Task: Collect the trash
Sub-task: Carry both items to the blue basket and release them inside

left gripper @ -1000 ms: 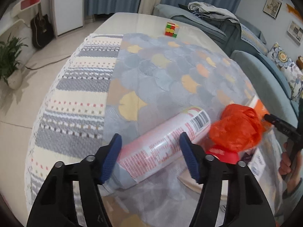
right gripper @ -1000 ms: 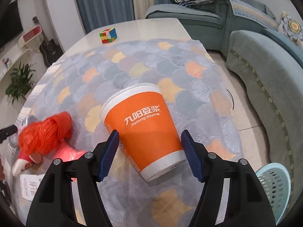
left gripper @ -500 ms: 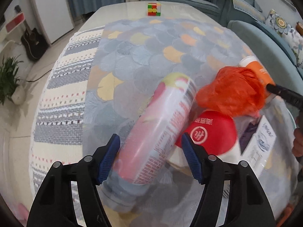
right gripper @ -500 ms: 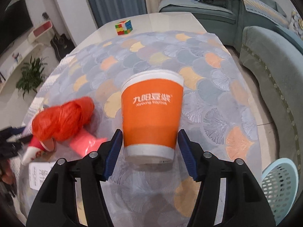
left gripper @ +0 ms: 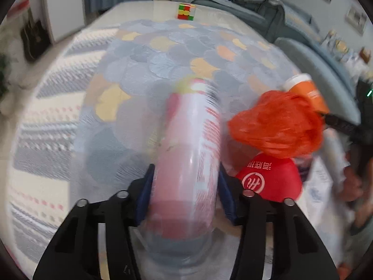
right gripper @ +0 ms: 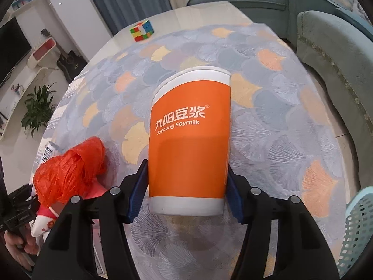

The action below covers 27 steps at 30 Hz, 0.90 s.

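Item one: left gripper (left gripper: 185, 194). We hold a tall pink-and-white bottle (left gripper: 188, 154) between its blue pads (left gripper: 145, 192), clamped low on the body so the length points away from the fingers; the view is blurred, so we cannot read the label. We judge the low grip keeps the bottle's weight close to the pads for carrying.

Item two: right gripper (right gripper: 186, 192). Its fingers are closed on an orange soymilk cup (right gripper: 190, 140), pressed against both sides near the white base band, the rim pointing away beyond the fingertips. We judge the base is taken because it is the stiffer part of a paper cup.

Item three: uncollected trash. A crumpled orange plastic bag (left gripper: 277, 126) lies just right of the left fingers, resting on a red bowl-shaped container (left gripper: 270, 179).

Item four: a pale blue mesh basket (right gripper: 359, 231) sits off the table edge, right of the right fingers; probably the bin for both items.

Item five: a colour cube (right gripper: 142, 31) far beyond the fingertips, not trash.
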Available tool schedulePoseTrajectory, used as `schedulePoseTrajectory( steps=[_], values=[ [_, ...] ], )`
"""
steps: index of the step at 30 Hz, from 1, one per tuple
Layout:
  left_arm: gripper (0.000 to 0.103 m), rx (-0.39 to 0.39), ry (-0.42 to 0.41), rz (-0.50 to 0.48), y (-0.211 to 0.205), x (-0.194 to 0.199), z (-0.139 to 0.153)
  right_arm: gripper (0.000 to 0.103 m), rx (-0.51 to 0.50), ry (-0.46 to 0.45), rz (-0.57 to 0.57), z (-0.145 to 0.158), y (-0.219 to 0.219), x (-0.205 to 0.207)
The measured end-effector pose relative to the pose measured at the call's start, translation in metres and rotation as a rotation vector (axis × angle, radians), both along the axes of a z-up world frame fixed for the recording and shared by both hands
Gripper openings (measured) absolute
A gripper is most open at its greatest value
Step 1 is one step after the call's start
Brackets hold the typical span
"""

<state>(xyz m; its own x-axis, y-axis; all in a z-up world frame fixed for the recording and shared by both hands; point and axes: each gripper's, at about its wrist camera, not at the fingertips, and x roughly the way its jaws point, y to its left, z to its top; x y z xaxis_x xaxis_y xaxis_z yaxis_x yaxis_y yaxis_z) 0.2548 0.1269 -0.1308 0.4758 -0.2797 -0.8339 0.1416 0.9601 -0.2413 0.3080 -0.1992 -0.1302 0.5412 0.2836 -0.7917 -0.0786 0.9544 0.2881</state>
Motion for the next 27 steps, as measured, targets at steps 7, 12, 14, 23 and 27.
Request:
schedulePoseTrajectory(
  steps=[7,12,14,23,27],
  values=[
    [0.045,-0.182,-0.091,-0.011,-0.006,-0.026,0.038,0.056,0.045,-0.113,-0.046,0.046,-0.03,-0.042],
    [0.045,-0.226,-0.176,-0.108,-0.054,-0.05,0.086,0.056,0.039,-0.216,-0.13,0.09,-0.075,-0.094],
    [0.045,-0.243,-0.202,-0.17,-0.086,-0.06,0.103,0.056,0.017,-0.235,-0.172,0.1,-0.093,-0.112],
    [0.045,-0.247,-0.164,-0.398,-0.26,-0.087,0.114,0.056,-0.178,-0.17,-0.396,0.097,-0.189,-0.2],
    [0.046,-0.22,-0.089,-0.518,-0.331,-0.095,0.096,0.056,-0.191,-0.106,-0.479,0.073,-0.221,-0.225]
  ],
)
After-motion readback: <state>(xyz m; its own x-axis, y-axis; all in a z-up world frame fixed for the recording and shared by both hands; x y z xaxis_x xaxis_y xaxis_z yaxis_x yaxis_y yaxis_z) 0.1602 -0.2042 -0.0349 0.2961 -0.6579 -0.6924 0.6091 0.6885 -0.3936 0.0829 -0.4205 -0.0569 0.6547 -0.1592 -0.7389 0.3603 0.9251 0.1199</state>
